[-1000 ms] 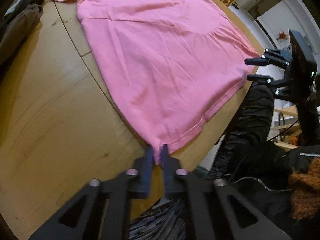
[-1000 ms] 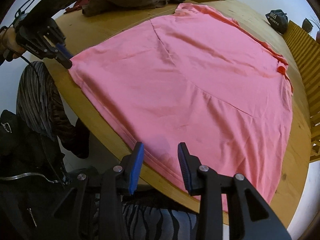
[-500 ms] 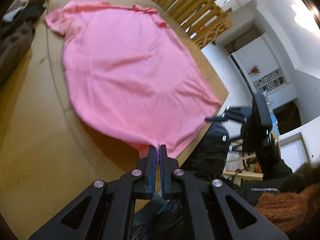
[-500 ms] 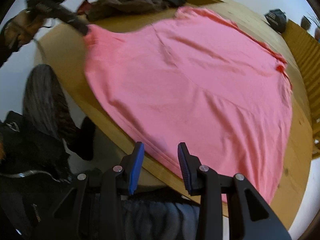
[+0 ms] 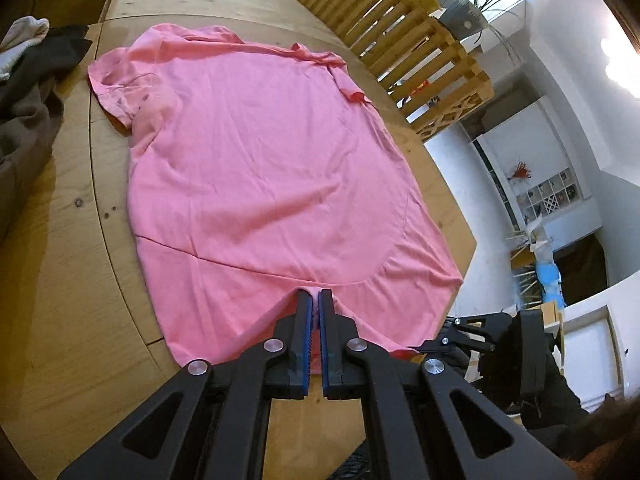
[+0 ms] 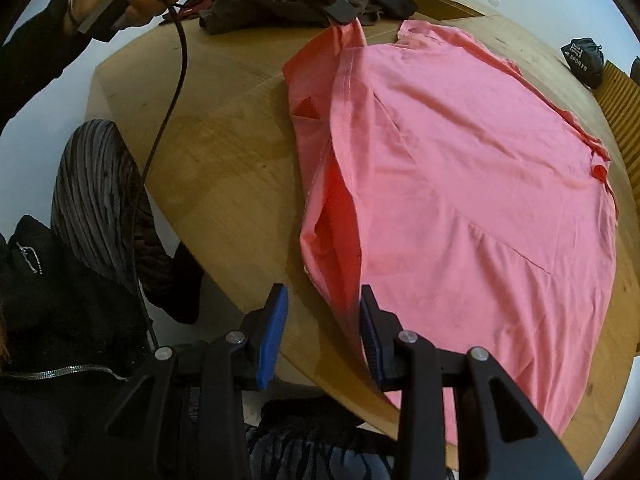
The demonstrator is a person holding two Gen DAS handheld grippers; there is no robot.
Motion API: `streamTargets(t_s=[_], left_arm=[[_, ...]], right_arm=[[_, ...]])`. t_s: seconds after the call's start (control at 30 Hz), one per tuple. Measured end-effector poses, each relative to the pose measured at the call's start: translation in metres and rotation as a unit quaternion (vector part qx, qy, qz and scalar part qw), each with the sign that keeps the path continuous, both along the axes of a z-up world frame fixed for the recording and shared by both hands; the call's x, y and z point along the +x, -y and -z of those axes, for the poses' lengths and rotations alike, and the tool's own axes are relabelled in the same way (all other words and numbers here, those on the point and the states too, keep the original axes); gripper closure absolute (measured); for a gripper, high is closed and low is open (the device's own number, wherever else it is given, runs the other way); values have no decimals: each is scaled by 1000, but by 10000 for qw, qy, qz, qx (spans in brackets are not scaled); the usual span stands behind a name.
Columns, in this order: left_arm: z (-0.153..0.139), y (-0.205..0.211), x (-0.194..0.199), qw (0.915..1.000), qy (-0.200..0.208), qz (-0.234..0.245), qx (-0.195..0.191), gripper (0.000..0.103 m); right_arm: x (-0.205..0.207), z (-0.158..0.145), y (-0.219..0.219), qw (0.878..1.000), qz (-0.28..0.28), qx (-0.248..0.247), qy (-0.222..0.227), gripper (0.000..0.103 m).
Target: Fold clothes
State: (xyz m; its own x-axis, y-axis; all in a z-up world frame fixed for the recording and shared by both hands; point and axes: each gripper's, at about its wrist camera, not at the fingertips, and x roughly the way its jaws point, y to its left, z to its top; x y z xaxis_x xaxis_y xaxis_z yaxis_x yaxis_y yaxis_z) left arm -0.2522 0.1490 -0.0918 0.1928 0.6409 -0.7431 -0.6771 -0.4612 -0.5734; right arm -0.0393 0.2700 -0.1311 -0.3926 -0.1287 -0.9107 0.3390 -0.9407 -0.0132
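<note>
- Pink shirt (image 5: 260, 184) lies mostly flat on the wooden desk (image 5: 68, 280), collar end far from the person, hem end near.
- Left gripper (image 5: 314, 308): fingers closed on a pinch of the shirt's hem corner, with the blue pads nearly touching and pink fabric between them.
- That corner is lifted and carried over the shirt body; in the right view the raised edge (image 6: 344, 92) forms a long fold running from the left gripper (image 6: 340, 16) down toward the near desk edge.
- Under the fold, the shirt's inside shows in darker red-pink shade.
- Right gripper (image 6: 324, 328): fingers spread wide, holding nothing. Its right finger (image 6: 370, 332) sits right at the near end of the shirt; contact can't be confirmed. Its left finger (image 6: 274, 332) is over bare desk.
- From the left view, the right gripper (image 5: 480, 336) is at the near right desk edge, just beside the shirt's other hem corner.
- One sleeve (image 5: 116, 92) is spread at far left of the shirt; the other side has a small bunched bit (image 5: 356, 96) near the collar.
- Pile of dark and light clothes (image 5: 28, 92) lies on the desk left of the shirt, apart from it.
- Slatted wooden railing (image 5: 400, 32) runs along the far right side of the desk.
- Dark bag (image 6: 582, 62) with white lettering sits on the far desk in the right view.
</note>
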Motion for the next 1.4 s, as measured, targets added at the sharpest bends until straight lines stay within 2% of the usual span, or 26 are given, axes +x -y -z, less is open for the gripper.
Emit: streamTargets(t_s=[0.2, 0.33, 0.47, 0.5, 0.63, 0.77, 0.87, 0.97, 1.17, 1.4], left_arm=[[4, -2, 2, 9999, -34, 69, -89, 100], [7, -2, -4, 9999, 10, -14, -134, 100], [15, -10, -9, 9995, -29, 17, -327, 100], [18, -13, -13, 9991, -37, -5, -418, 100], [28, -15, -29, 9980, -15, -199, -599, 82], [25, -9, -30, 9969, -238, -189, -725, 80], [25, -11, -13, 9954, -400, 240, -831, 80], [28, -16, 1, 9910, -606, 588, -1040, 75], [38, -33, -18, 9927, -235, 292, -1147, 74], [44, -60, -22, 9825, -588, 501, -1697, 74]], right_arm=[[-1, 1, 2, 10000, -48, -30, 5, 68], [-8, 6, 7, 9998, -119, 190, 0, 68], [-14, 8, 0, 9998, -50, 169, 46, 68], [-16, 8, -5, 9998, 49, 162, 50, 68], [-20, 2, -34, 9982, 590, -81, 5, 68], [-19, -4, -61, 9935, 1123, -188, -90, 68], [-17, -10, -66, 9934, 1109, -264, -144, 68], [-20, -12, -62, 9942, 944, -484, -166, 68], [-26, -3, -42, 9970, 709, -308, -96, 68], [-22, -2, -45, 9972, 618, -405, -86, 68]])
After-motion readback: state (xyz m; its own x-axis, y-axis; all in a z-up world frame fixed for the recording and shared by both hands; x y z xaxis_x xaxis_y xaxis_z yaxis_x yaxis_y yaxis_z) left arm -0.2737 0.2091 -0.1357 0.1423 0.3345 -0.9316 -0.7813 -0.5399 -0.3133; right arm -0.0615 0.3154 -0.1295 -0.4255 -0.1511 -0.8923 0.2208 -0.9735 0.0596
